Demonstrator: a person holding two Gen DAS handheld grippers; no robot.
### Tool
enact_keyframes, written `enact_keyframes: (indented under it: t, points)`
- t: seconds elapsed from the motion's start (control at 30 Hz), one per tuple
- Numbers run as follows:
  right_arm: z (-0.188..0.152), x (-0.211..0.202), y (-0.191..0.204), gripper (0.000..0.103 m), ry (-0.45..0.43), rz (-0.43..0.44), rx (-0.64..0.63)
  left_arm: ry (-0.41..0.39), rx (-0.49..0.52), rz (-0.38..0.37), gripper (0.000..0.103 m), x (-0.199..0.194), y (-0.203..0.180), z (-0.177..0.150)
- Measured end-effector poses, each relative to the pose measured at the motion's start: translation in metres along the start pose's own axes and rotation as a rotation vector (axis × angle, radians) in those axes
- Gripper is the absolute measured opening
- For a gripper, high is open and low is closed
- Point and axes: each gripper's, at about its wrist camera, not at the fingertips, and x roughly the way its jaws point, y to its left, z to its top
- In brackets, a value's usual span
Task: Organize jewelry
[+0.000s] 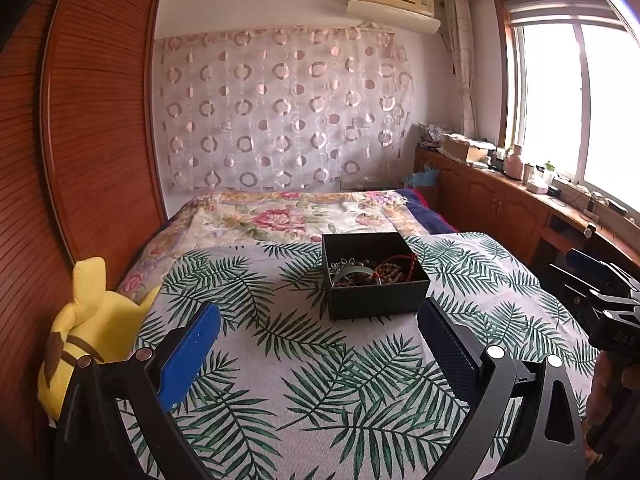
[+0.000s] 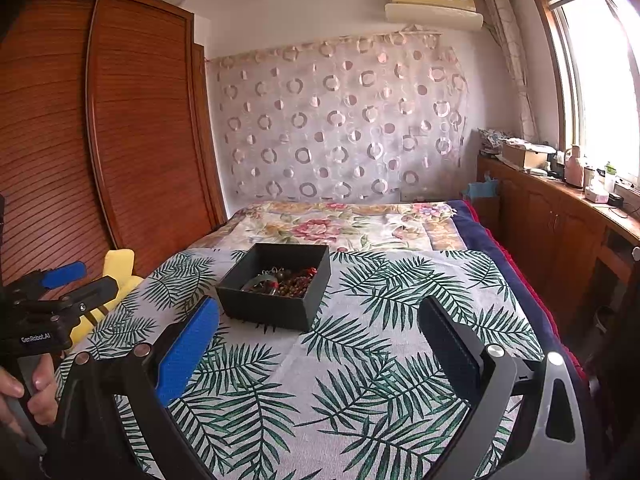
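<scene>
A black open box [image 1: 376, 300] stands on the leaf-print cloth [image 1: 280, 360] on the bed. Inside lies a tangle of jewelry [image 1: 372, 270]: bead bracelets, a red string and a green bangle. It also shows in the right wrist view, box [image 2: 276, 308] and jewelry [image 2: 286, 280]. My left gripper [image 1: 320, 320] is open and empty, hovering short of the box. My right gripper [image 2: 320, 316] is open and empty, just right of and short of the box. Each gripper shows in the other's view, the right one [image 1: 600, 296] and the left one [image 2: 60, 280].
A yellow plush toy [image 1: 88, 332] lies at the bed's left edge by the wooden wardrobe [image 1: 80, 120]. A floral quilt [image 1: 288, 216] covers the far bed. A cluttered wooden counter [image 1: 520, 188] runs under the window on the right.
</scene>
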Motion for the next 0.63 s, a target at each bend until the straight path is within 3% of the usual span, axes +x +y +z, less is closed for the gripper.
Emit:
enact_keyframes:
  t: [0.63]
  points:
    - [-0.0006, 0.0000, -0.0004, 0.101, -0.003, -0.001, 0.002, 0.008, -0.006, -0.003, 0.095, -0.0023, 0.0046, 0.0067]
